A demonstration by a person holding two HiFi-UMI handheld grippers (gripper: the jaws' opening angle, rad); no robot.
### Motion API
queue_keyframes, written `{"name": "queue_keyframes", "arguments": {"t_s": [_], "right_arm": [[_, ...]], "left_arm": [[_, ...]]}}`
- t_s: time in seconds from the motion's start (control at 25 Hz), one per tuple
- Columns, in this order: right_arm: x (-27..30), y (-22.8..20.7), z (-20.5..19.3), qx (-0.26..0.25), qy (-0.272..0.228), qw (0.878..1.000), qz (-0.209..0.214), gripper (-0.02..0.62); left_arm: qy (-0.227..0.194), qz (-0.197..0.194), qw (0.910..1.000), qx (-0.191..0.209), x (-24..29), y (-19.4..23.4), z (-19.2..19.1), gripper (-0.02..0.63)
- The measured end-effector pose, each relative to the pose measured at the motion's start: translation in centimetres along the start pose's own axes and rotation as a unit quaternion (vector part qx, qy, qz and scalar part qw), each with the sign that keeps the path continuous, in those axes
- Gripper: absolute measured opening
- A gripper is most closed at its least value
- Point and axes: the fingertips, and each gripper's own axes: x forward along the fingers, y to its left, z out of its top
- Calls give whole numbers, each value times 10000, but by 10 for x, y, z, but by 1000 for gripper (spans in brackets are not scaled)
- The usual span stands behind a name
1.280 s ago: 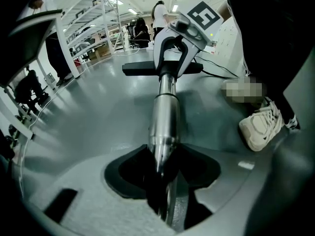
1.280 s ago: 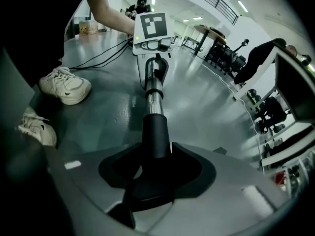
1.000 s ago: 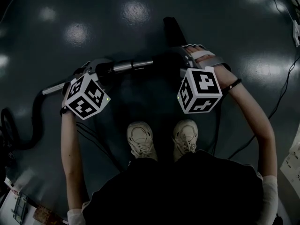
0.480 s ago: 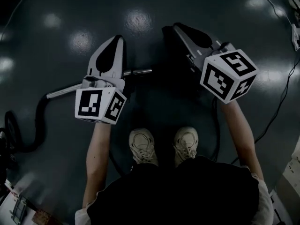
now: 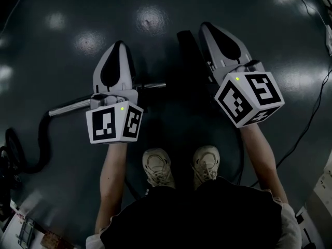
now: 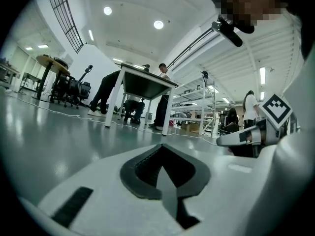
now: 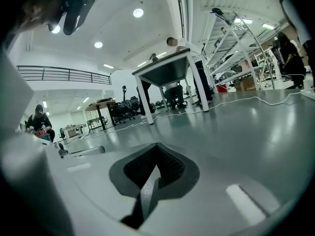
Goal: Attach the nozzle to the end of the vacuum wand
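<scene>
- The left gripper (image 5: 118, 45) is shut, jaws pressed together with nothing between them. It is held clear above the floor (image 5: 155, 14) and points away from the person.
- The right gripper (image 5: 208, 27) is likewise shut and empty, beside the left one and pointing the same way.
- The vacuum wand (image 5: 70, 107) lies on the floor, passing beneath the left gripper in the head view. Its long axis runs across the view, rising slightly to the right.
- Its bare end points right, toward the nozzle (image 5: 185, 45). Its left end meets a black hose (image 5: 41, 139) that curves down and left.
- The wand is a slim, shiny metal tube. The nozzle is a dark, elongated shape just left of the right gripper, hard to make out against the dark floor. I cannot tell whether the two are joined.
- A second ago both grippers were low at the wand and nozzle, their marker cubes rolled to another side. Now they are lifted off, while the wand lies much as before.
</scene>
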Motion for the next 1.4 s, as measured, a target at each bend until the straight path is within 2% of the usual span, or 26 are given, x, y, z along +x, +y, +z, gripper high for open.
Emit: {"name": "queue_keyframes", "arguments": {"t_s": [0.32,0.4,0.48,0.56,0.68,0.88,1.0,1.12,1.24,1.4], "right_arm": [[31,-10,-16,-420,28,9991,-54,6],[31,-13,-3,-429,38,9989,-180,6],[22,-12,31,-358,114,9987,-350,6],[11,-6,90,-163,142,9988,-449,6],[-13,27,205,122,46,9985,-529,6],[-92,128,426,158,145,9982,-554,6],[-142,189,574,280,-44,9983,-517,6],[-194,246,692,-77,-280,9981,-549,6],[-233,283,752,-385,-604,9966,-400,6],[-258,304,759,-352,-722,9967,-143,6]], "left_arm": [[-85,87,9998,180,27,12,-8,3],[-111,92,9994,303,33,11,6,5],[-93,191,9993,321,36,10,39,3],[-134,293,9993,202,38,2,96,5],[-271,333,9988,225,29,-19,217,4],[-308,561,9979,-57,-21,-80,461,5],[-353,610,9975,-74,-50,-119,622,5],[-565,572,9967,-148,-87,-151,756,5],[-949,366,9948,-41,-113,-175,831,5],[-1125,309,9930,192,-144,-195,849,5]]}}
